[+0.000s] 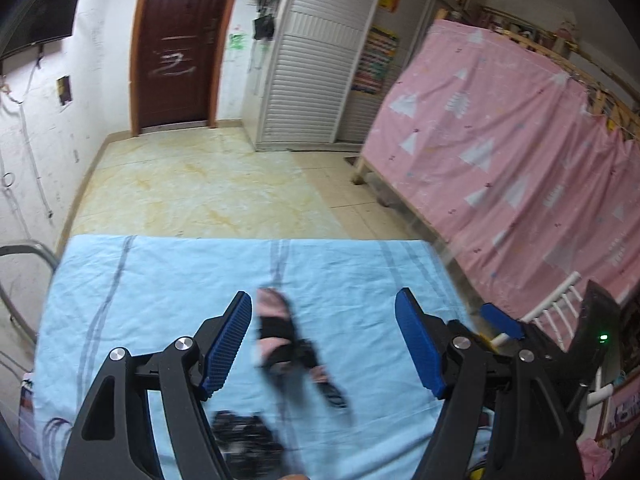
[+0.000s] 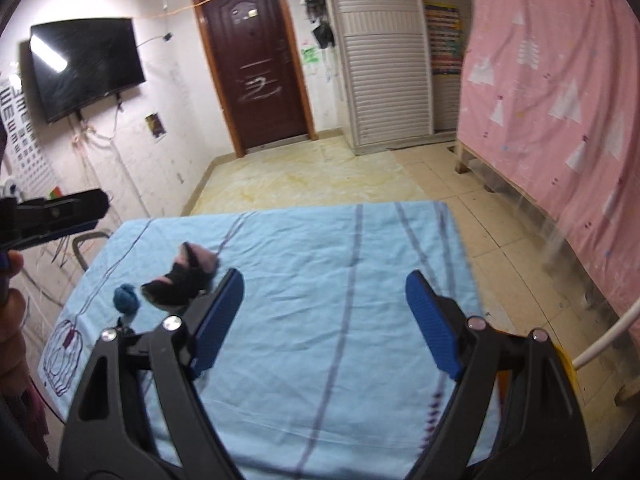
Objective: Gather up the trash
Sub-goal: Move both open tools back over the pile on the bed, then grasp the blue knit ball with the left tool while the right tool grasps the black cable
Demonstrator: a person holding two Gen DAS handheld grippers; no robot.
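A table with a light blue cloth [image 1: 180, 292] fills the lower part of both views [image 2: 320, 280]. A black and pink crumpled item [image 1: 286, 340] lies on it, blurred, between and just beyond the fingers of my open left gripper [image 1: 324, 312]. In the right wrist view the same item [image 2: 182, 276] lies left of my open, empty right gripper [image 2: 324, 292]. A small blue ball [image 2: 126, 299] lies beside it. A dark blurred bundle [image 1: 244, 432] lies near the left gripper's base. The left gripper shows at the far left of the right wrist view [image 2: 80, 208].
A pink patterned sheet [image 1: 500, 152] hangs over a wooden frame on the right. A brown door [image 2: 256, 64], a white louvred wardrobe [image 2: 384, 52] and a wall TV [image 2: 84, 64] stand at the back. A white chair back [image 1: 556, 304] is beside the table's right edge.
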